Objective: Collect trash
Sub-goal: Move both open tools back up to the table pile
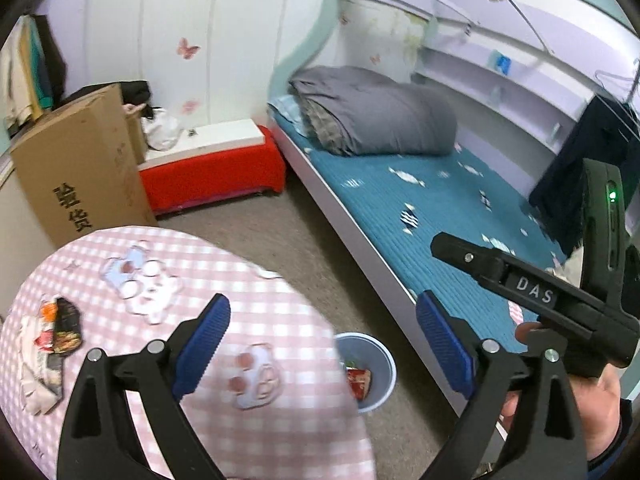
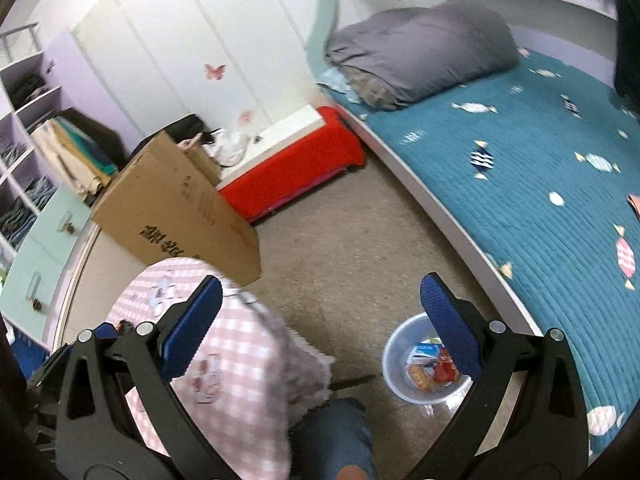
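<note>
Both the left gripper (image 1: 322,344) and right gripper (image 2: 320,320) are hovering wide open and empty, likely between pickups, while wrappers (image 1: 52,340) are waiting at nine o'clock on the table (image 1: 192,264), the bin (image 2: 424,364) sitting floor-level at five o'clock.

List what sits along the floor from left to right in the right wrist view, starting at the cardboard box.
Cardboard box → red bench → clear bin holding wrappers → bed with the teal cover.
</note>
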Motion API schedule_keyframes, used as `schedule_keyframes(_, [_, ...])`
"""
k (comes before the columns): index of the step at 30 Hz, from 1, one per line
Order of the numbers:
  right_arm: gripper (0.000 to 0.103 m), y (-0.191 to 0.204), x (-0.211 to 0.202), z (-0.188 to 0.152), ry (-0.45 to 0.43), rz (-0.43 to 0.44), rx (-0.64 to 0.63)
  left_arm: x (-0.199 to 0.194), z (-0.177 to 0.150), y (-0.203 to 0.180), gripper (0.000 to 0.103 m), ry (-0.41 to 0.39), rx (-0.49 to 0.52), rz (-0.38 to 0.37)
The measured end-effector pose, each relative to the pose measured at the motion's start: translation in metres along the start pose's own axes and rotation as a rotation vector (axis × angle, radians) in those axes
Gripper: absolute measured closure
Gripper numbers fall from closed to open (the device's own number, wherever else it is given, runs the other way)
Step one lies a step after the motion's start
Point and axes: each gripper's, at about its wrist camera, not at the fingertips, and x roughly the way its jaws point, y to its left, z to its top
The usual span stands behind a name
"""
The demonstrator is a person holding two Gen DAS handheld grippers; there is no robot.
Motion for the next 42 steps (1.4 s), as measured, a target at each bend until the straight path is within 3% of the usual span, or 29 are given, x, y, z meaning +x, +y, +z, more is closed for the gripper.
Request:
schedule_keyframes(11, [0.006,0.095,0.02,-0.017,0.052,0.097,-0.146,-0.052,-0.021,0.091,0.011,-0.081,-0.116,0.113])
schedule_keyframes(22, [0.006,0.194,0.063,-0.054,0.161,0.197,-0.296,-0.092,-0.074,0.195,0.011,-0.108,-0.252,0.278])
schedule_keyframes(28, [0.006,0.242,0.1,-0.08,0.242,0.248,-0.376,-0.1,-0.114,0.252,0.011,-0.09,-0.334,0.369])
schedule_keyframes(35, [0.007,0.293,0.152,-0.111,0.333,0.258,-0.463,-0.088,-0.139,0.286,0.011,-0.047,-0.377,0.386])
schedule_keyframes(42, [0.036,0.319,0.204,-0.125,0.41,0.208,-0.485,-0.058,-0.141,0.293,0.011,0.017,-0.357,0.362])
